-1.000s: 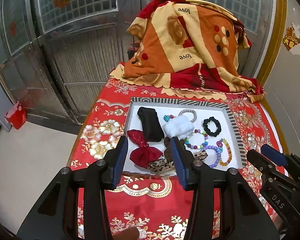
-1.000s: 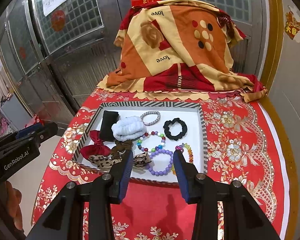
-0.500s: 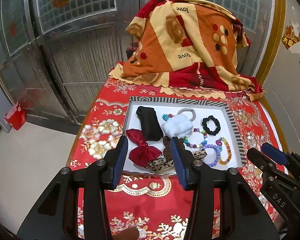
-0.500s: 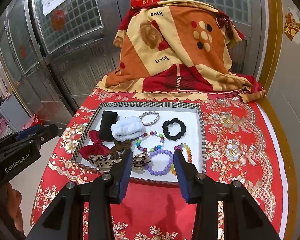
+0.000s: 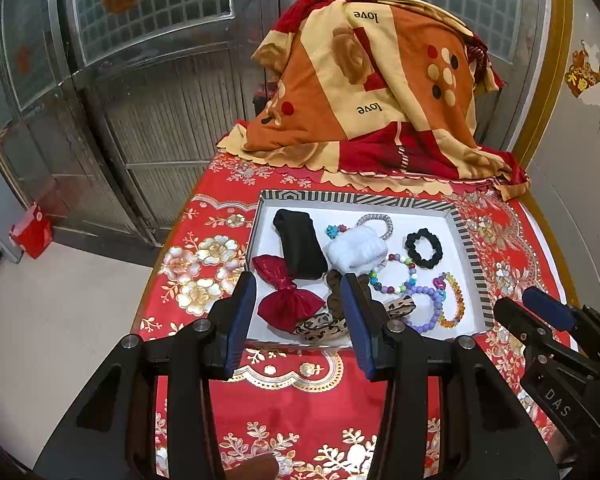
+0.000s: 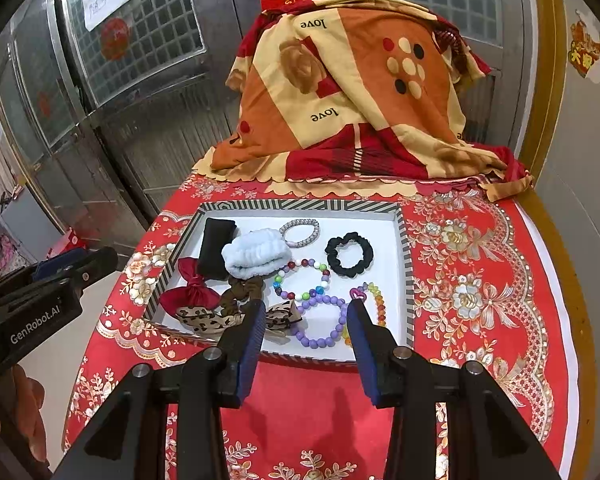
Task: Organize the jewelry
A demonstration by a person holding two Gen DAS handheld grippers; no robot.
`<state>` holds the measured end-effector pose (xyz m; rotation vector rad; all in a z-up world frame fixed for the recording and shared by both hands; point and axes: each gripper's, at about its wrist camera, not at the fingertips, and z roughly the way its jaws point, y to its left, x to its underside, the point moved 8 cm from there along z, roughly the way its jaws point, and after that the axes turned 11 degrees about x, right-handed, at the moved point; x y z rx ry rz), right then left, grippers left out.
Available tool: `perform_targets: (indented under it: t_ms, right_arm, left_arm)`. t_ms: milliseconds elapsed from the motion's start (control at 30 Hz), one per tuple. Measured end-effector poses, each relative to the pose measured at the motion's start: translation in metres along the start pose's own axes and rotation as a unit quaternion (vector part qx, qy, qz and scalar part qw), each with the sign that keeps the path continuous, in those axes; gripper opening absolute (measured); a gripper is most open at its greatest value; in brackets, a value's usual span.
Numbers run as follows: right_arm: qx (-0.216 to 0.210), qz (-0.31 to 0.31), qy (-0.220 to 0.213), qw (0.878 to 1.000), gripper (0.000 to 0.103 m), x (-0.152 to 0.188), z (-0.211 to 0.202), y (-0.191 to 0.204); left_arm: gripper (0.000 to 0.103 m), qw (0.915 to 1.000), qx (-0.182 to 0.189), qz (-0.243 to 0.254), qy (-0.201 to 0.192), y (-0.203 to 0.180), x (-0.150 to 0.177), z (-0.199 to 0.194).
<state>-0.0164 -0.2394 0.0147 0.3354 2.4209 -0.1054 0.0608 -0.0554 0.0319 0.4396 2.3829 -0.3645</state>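
Observation:
A white tray with a striped rim (image 5: pixel 474 264) (image 6: pixel 406 264) lies on the red tablecloth. It holds a red bow (image 5: pixel 288 300) (image 6: pixel 190 294), a black band (image 5: pixel 300 244), a pale blue scrunchie (image 6: pixel 256 256), a black scrunchie (image 6: pixel 349 254), a silver bracelet (image 6: pixel 300 232), a purple bead bracelet (image 6: pixel 322 322), a multicolour bead bracelet (image 6: pixel 300 278), an amber bead bracelet (image 5: pixel 452 300) and a leopard bow (image 6: pixel 212 318). My left gripper (image 5: pixel 298 320) is open and empty, above the tray's near left edge. My right gripper (image 6: pixel 306 338) is open and empty, above the near edge by the purple bracelet.
A heap under an orange, cream and red blanket (image 5: pixel 372 92) (image 6: pixel 348 92) stands at the table's far end. Metal doors (image 5: pixel 140 60) rise behind and to the left. The floor drops off left of the table, with a red box (image 5: pixel 32 230) on it.
Both grippers have stayed open and almost still; the views have shifted only slightly. Nothing in the tray has moved.

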Motion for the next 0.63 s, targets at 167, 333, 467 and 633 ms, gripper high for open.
perform_targets:
  t_ms: [167, 333, 467, 633]
  right_arm:
    - [-0.002, -0.002, 0.002, 1.000, 0.040, -0.0002, 0.0011, 0.0021]
    - [-0.005, -0.003, 0.005, 1.000, 0.040, 0.0005, 0.0018, 0.0044]
    - [-0.005, -0.004, 0.006, 1.000, 0.040, 0.0020, 0.0023, 0.0059]
    - [-0.006, -0.003, 0.007, 1.000, 0.040, 0.0033, 0.0034, 0.0056]
  left_arm:
    - [0.043, 1.0000, -0.001, 0.000, 0.002, 0.0002, -0.0005, 0.0019]
    - [0.043, 1.0000, 0.000, 0.001, 0.003, -0.0003, -0.0002, 0.0025]
    - [0.043, 1.0000, 0.006, 0.002, 0.005, -0.0022, -0.0002, 0.0034]
    - [0.043, 0.9999, 0.015, 0.003, -0.001, -0.0040, -0.0017, 0.0012]
